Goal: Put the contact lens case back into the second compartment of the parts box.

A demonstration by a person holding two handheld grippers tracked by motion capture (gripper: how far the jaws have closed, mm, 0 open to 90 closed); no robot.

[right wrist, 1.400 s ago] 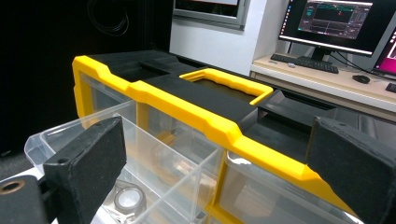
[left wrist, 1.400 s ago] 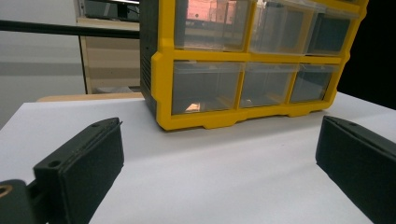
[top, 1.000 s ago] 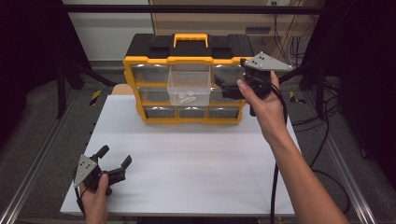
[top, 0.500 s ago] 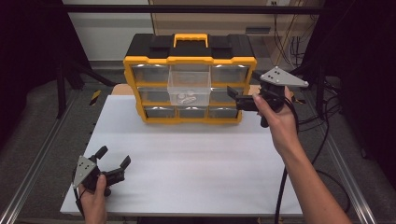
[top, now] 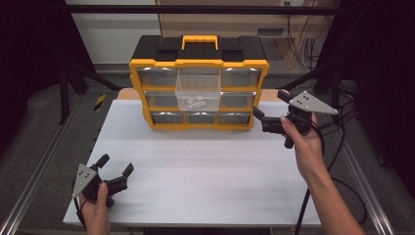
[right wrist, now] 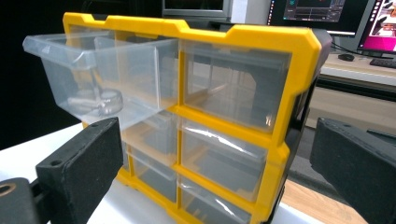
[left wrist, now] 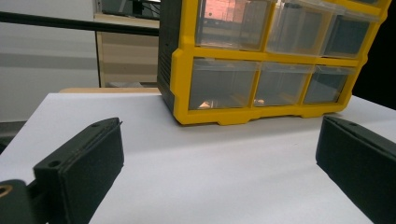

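Right gripper [top: 269, 104]: jaws wide apart, nothing between them, held off the worktop [top: 205, 166] at centre right of the high view, just beside the right edge of the organiser [top: 198, 62] and not touching it. Left gripper [top: 116, 164]: jaws also wide and empty, low at the lower left of that view, well apart from the organiser and pointed towards its front.

Organiser upright at the top centre of the high view, at the far edge of the worktop. Top middle drawer [top: 198, 90] pulled well out of its slot and jutting forward over the row beneath; in the right gripper view, at the upper left, a few small pale parts [right wrist: 100, 103] on its floor.

Step in hand, by the look of it: a pause between moves on the open drawer, with neither gripper on it. Next move probably either a reach down into the drawer for a part or a push on its front to close it. Calls for swinging the right gripper round from the side to the front, squaring up to the clear wall, and pressing evenly so the drawer slides straight.

Count: one organiser, nine clear drawers in three rows of three, one out and eight shut; one yellow handle [top: 199, 40] on top; two grippers. Number of parts in the drawer too blurred to tell.
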